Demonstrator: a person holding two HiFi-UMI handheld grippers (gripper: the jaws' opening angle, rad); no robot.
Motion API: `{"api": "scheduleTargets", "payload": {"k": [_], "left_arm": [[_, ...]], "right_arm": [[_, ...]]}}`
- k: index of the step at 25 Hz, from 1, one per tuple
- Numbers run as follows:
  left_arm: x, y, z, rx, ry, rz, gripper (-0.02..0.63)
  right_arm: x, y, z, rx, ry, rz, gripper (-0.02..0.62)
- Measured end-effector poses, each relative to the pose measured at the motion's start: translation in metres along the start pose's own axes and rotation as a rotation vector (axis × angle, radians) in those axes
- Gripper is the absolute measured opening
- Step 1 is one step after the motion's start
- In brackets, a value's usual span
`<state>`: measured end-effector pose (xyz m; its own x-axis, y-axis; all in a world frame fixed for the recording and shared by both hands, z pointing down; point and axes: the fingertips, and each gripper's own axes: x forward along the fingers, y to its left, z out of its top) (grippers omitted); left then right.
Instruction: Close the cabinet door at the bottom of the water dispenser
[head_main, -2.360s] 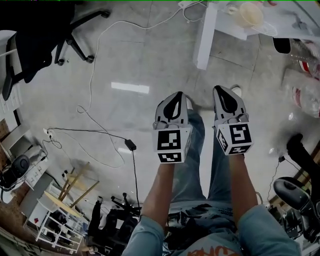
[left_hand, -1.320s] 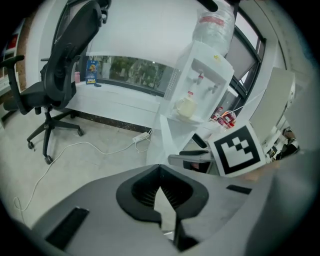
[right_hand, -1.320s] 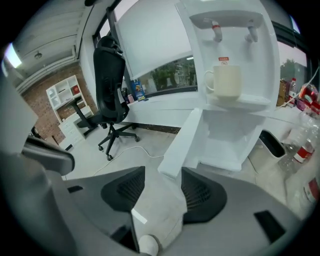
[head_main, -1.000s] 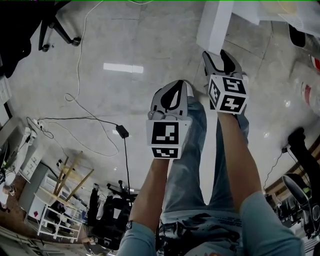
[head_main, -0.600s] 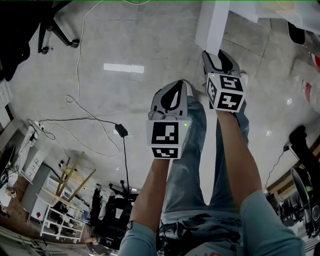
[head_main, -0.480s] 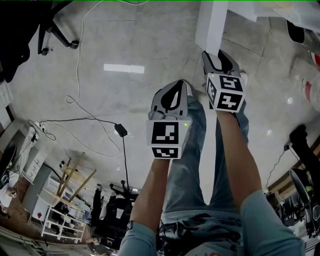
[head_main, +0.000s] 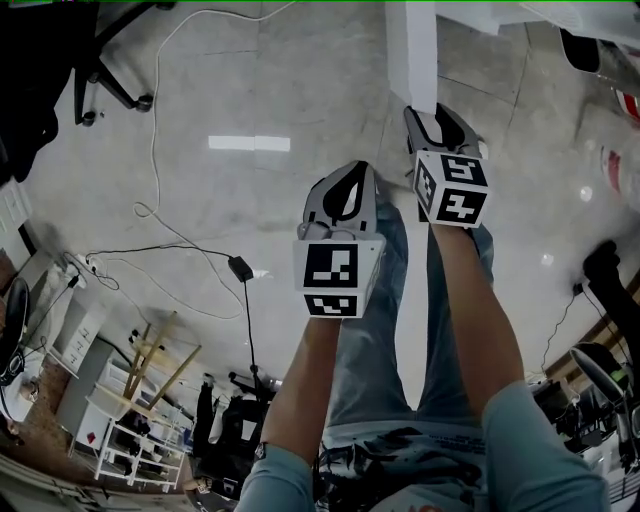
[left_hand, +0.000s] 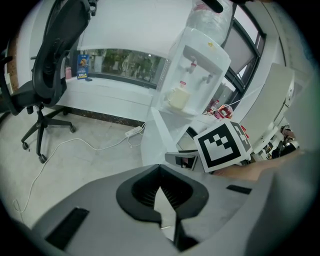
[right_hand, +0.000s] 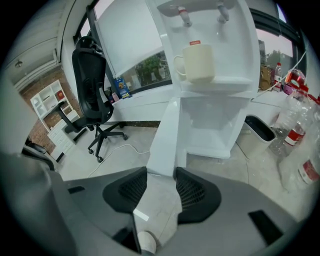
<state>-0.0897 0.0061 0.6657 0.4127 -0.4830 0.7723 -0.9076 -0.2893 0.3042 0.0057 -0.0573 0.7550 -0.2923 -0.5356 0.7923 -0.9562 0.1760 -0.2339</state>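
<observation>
Right gripper (head_main: 438, 113) has climbed up-frame to door (right_hand: 167, 130), jaws just narrowing but spread, edge at tips | left gripper (left_hand: 160, 169) pressed together, empty | door light, stiff: push free edge.

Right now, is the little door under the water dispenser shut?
No, the cabinet door stands swung wide open, sticking out from the water dispenser.

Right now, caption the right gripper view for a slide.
Right gripper, jaws just closing, open cabinet door edge between them, at the water dispenser.

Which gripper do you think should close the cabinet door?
Right. The cabinet door lines up edge-on between the open jaws of the right gripper, which have just been closing; the shut left gripper is farther back.
</observation>
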Motion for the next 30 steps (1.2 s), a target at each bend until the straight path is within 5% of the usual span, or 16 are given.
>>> {"api": "scheduleTargets", "payload": {"k": [24,30], "left_arm": [[0.054,-0.082,0.018,0.061,0.047,-0.053,0.008],[0.066,-0.095,0.028,0.039,0.032,-0.015,0.008]], "right_arm": [[-0.025,-0.112,0.013,0.015,-0.019,-0.070,0.198],[-0.029,-0.133,0.020,-0.034,-0.029,-0.045,0.199]]}}
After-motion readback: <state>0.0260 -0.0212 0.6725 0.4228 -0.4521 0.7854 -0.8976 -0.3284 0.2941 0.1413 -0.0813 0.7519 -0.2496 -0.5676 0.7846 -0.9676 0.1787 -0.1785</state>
